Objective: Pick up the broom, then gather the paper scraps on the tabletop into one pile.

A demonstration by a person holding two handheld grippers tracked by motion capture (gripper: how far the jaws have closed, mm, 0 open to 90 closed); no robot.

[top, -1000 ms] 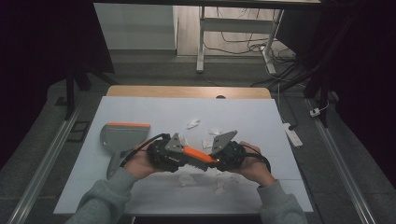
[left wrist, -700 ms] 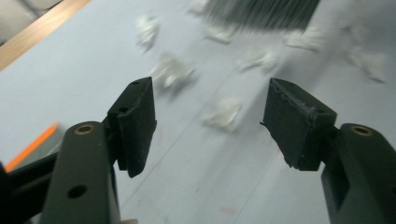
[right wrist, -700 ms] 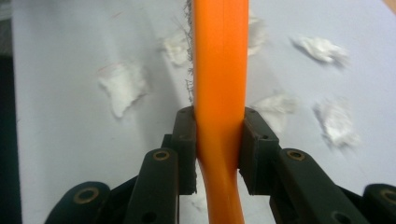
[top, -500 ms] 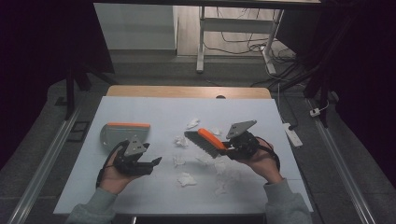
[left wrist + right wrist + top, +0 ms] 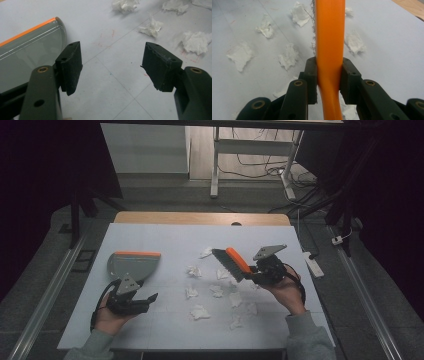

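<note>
An orange-backed brush (image 5: 231,262) with dark bristles is held above the white table sheet, and my right gripper (image 5: 256,273) is shut on its orange handle (image 5: 329,50). Crumpled white paper scraps (image 5: 200,312) lie scattered under and around it, also visible as paper scraps (image 5: 240,54) to the brush's left. A grey dustpan (image 5: 131,265) with an orange edge lies at the left. My left gripper (image 5: 148,299) is open just in front of it, with nothing between its jaws, and the dustpan (image 5: 27,47) sits to the left of them.
The white sheet (image 5: 165,240) covers a wooden table whose far edge shows as a brown strip (image 5: 200,218). A white power strip (image 5: 313,266) lies off the table's right side. Table legs and cables stand on the floor behind.
The two grippers have parted: the left one let go of the brush and moved left toward the dustpan, opening. The right one carried the brush up and to the right.
</note>
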